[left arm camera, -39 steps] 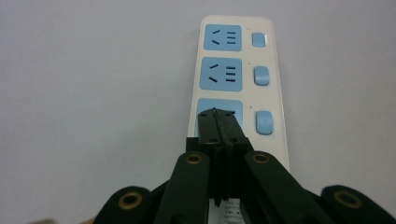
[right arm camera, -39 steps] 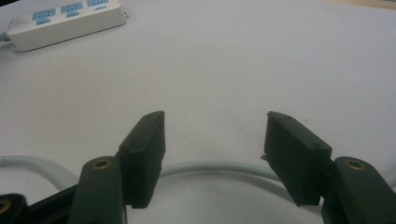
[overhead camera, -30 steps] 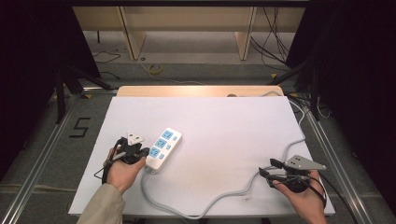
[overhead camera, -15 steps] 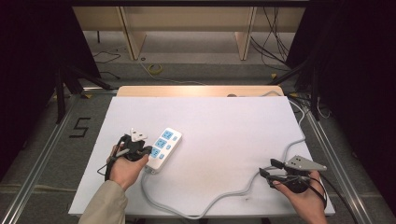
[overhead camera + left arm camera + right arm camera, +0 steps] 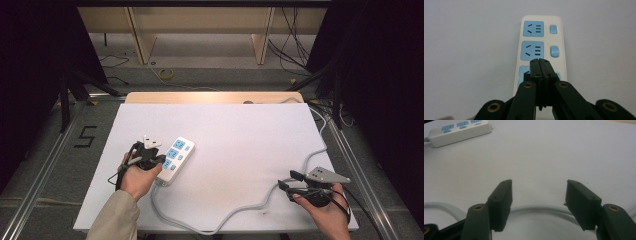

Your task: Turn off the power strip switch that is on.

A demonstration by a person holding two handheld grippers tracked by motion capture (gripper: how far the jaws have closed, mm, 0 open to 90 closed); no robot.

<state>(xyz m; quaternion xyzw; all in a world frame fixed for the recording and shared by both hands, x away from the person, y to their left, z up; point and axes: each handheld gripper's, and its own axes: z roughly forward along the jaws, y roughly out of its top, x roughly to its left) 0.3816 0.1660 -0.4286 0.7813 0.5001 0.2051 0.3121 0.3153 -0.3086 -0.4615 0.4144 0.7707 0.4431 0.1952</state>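
Observation:
A white power strip (image 5: 176,159) with three blue sockets lies at the left of the white table (image 5: 240,130). Its grey cable (image 5: 235,212) runs along the front edge to the right. My left gripper (image 5: 161,161) is shut with nothing between its jaws. In the left gripper view its closed tips (image 5: 540,61) sit over the nearest socket of the strip (image 5: 541,37); I cannot tell whether they touch it. At the front right my right gripper (image 5: 289,180) stands open. In the right gripper view the cable (image 5: 536,208) passes below its jaws (image 5: 539,185), and the strip (image 5: 459,131) lies far off.
A wooden board (image 5: 210,97) borders the table's far edge. Metal rails (image 5: 350,160) run along both sides. A "5" mark (image 5: 86,136) is on the floor at left. Loose cables (image 5: 165,75) lie on the floor behind, near wooden furniture legs.
My left gripper has edged slightly right, closer over the power strip. The right gripper has stayed where it was.

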